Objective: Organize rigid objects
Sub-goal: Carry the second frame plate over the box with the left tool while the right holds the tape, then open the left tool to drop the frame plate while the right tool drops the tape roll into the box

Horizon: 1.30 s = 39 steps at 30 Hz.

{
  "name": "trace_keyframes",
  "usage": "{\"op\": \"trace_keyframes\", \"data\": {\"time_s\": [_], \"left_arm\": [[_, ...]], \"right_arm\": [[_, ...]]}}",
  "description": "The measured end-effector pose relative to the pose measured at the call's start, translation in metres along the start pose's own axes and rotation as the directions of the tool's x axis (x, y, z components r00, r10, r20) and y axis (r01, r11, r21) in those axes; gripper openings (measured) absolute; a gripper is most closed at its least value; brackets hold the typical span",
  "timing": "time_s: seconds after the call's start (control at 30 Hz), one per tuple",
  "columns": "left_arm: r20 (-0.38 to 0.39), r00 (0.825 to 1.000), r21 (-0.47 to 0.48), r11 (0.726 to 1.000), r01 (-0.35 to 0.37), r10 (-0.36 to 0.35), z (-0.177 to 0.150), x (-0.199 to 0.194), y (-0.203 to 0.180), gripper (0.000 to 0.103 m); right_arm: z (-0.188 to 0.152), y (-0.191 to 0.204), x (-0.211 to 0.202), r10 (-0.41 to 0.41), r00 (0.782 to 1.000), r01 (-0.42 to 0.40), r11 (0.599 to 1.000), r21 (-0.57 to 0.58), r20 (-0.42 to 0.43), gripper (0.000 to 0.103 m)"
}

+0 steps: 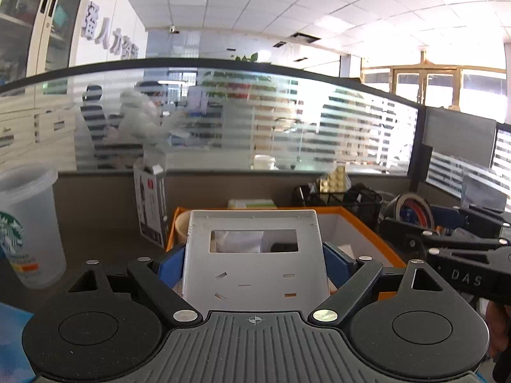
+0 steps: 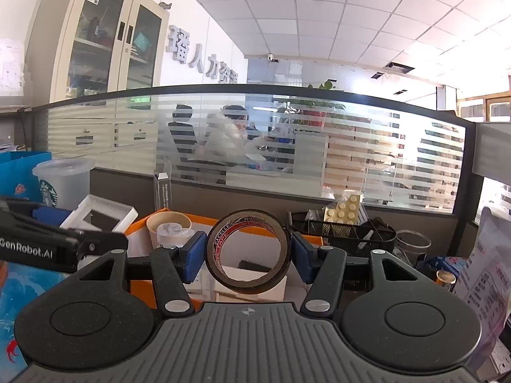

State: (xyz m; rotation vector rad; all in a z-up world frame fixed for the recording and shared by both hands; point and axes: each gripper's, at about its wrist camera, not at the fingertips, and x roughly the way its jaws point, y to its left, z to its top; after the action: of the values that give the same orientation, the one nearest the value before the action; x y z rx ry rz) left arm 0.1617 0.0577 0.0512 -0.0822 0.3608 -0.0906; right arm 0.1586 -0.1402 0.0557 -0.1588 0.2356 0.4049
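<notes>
A plastic cup (image 1: 27,223) stands at left on a cluttered office desk as the left gripper (image 1: 255,255) clamps a grey plastic panel (image 1: 255,255) above an orange box (image 1: 361,233). The right gripper (image 2: 247,252) pinches a roll of brown tape (image 2: 247,252) over it. Neither is stowed yet; clutter remains unsorted.

Open-plan office, viewed from a partitioned desk.

A suspended tile ceiling (image 2: 319,6) with flush light panels runs overhead. A frosted, striped glass partition (image 2: 255,146) divides the desks, and a seated person (image 2: 223,137) shows blurred behind it. A glass-door filing cabinet (image 2: 105,38) stands against the wall beside raised wall lettering (image 2: 204,57). On the desk sit a black mesh desk organiser (image 2: 345,233), a monitor (image 1: 460,137) and a lidded plastic cup (image 1: 28,226).
</notes>
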Motion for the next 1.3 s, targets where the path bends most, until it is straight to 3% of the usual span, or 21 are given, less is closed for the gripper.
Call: {"op": "trace_keyframes", "data": {"time_s": [0.57,0.9,1.3], "left_arm": [[0.018,1.0,-0.016,1.0,-0.023,0.024,0.032,0.054,0.011,0.089],[-0.08,0.996,-0.039,0.999,-0.038,0.034,0.013,0.098,0.018,0.089],[-0.107,0.993,-0.039,0.998,-0.051,0.047,0.002,0.113,0.022,0.089]], "right_arm": [[0.021,-0.006,0.053,0.013,1.0,-0.013,1.0,0.012,-0.018,0.053],[0.002,-0.013,0.093,0.002,0.996,0.001,0.999,0.033,-0.092,0.053],[-0.024,-0.02,0.121,-0.02,0.982,0.026,0.999,0.029,-0.187,0.053]]}}
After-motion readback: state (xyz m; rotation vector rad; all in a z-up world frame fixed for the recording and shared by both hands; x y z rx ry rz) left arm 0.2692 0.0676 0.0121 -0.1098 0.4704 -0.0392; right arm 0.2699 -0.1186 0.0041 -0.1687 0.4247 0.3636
